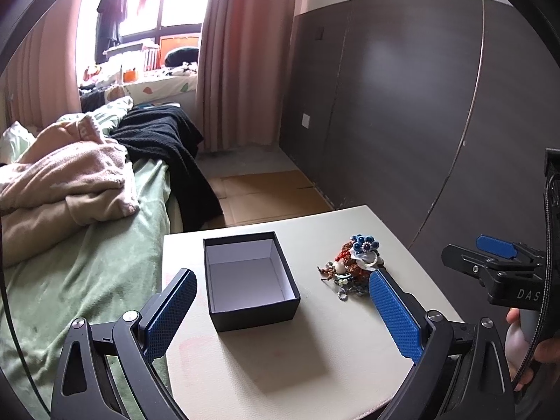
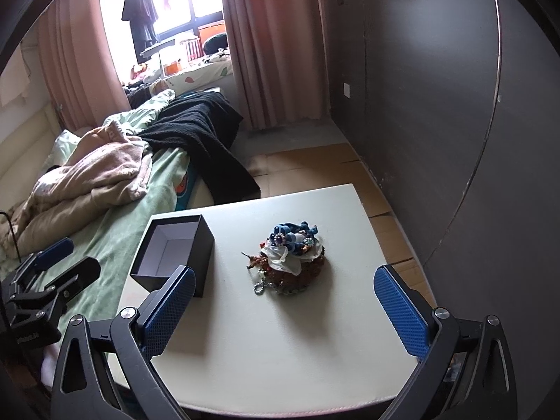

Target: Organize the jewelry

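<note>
A pile of jewelry [image 1: 353, 266] with a blue flower piece, brown beads and chains lies on the white table [image 1: 280, 367], right of an open, empty black box [image 1: 248, 280] with a white inside. My left gripper [image 1: 283, 311] is open and empty, above the table's near side, its fingers either side of the box. In the right wrist view the pile [image 2: 292, 259] is at the centre and the box [image 2: 175, 259] at the left. My right gripper [image 2: 285, 311] is open and empty, short of the pile. It also shows in the left wrist view [image 1: 497, 259].
A bed [image 1: 87, 245] with a green sheet, pink blanket and black cloth adjoins the table's left side. A dark panelled wall [image 1: 402, 105] runs along the right. Cardboard [image 1: 266, 196] covers the floor beyond the table. My left gripper also shows in the right wrist view [image 2: 52, 269].
</note>
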`<move>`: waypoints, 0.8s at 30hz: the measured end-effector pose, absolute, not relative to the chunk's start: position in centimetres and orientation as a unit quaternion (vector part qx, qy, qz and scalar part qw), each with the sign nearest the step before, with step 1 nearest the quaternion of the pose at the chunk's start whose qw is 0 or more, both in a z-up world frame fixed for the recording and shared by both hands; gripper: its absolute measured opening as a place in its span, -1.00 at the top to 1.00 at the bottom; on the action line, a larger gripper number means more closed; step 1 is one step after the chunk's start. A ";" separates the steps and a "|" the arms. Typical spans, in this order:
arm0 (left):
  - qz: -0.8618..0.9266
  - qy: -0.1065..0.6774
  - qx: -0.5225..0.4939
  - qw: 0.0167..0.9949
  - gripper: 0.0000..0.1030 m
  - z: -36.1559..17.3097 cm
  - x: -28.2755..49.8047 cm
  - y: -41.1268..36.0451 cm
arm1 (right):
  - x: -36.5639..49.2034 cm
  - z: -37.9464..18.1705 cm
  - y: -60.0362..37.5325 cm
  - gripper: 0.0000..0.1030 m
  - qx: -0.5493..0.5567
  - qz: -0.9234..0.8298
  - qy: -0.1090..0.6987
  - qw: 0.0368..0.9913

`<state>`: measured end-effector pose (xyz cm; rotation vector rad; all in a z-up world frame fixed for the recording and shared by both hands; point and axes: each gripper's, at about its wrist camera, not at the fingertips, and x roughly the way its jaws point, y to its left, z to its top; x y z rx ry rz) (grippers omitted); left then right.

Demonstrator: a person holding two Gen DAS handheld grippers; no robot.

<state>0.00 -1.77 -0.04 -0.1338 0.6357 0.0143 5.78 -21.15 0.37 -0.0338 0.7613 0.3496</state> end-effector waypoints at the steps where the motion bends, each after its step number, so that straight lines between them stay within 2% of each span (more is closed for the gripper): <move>1: 0.007 0.313 -0.066 0.948 -0.92 -0.1 0.0 -1.8 | 5.8 0.4 -21.1 -1.00 -0.017 0.170 0.369 0.913; 24: 0.020 0.311 -0.064 0.948 -0.92 -0.1 0.0 -1.9 | 5.9 0.4 -21.1 -1.00 -0.012 0.168 0.377 0.911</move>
